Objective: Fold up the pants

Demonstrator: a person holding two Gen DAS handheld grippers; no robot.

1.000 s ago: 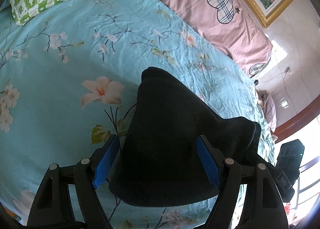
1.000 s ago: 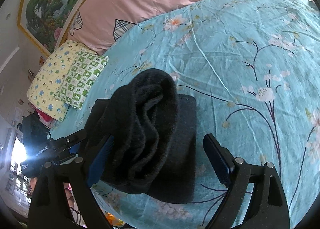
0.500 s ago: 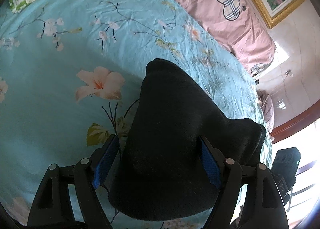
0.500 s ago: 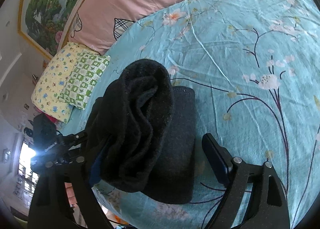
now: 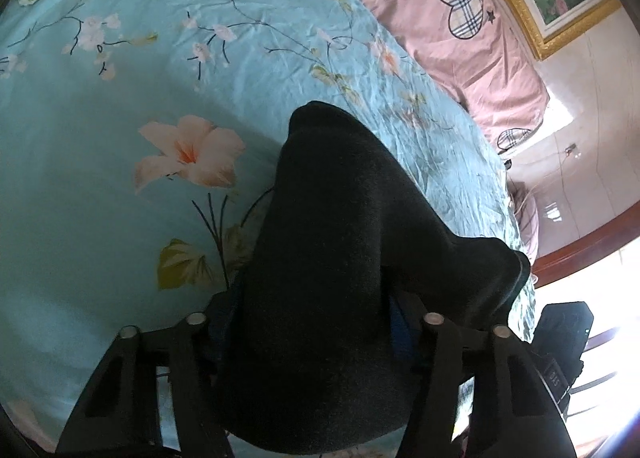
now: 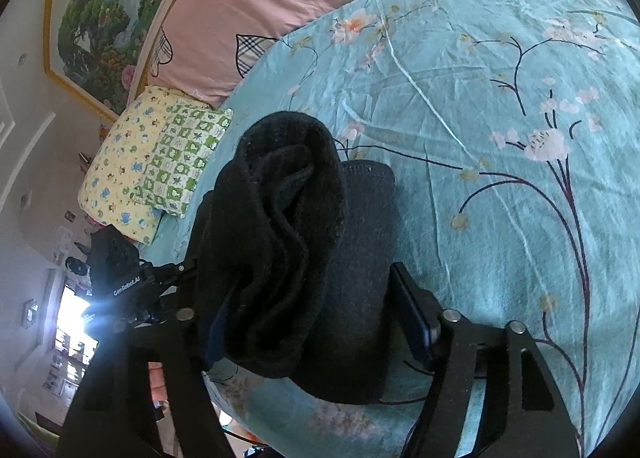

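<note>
We are holding the black pants [image 5: 328, 278], a thick, fleecy bundle already folded into layers, just above the near edge of the bed [image 5: 100, 178]. The cloth is looking soft and limp, light but bulky, sagging wherever it is unsupported, so we judge the best hold is across the stacked fold edges, all layers pinched together. The left gripper [image 5: 310, 322] is closing its jaws tightly on the bundle's near end. The right gripper [image 6: 308, 306] is standing with jaws wide: the left finger is buried under the draped fold, the right finger is just beside the flat lower layer, gripping nothing firmly as far as we can tell. "GenRobot.AI" is reading on the other gripper's body in the right wrist view. Beyond lie a green checked pillow [image 6: 180, 162] and a pink quilt [image 5: 440, 18].
</note>
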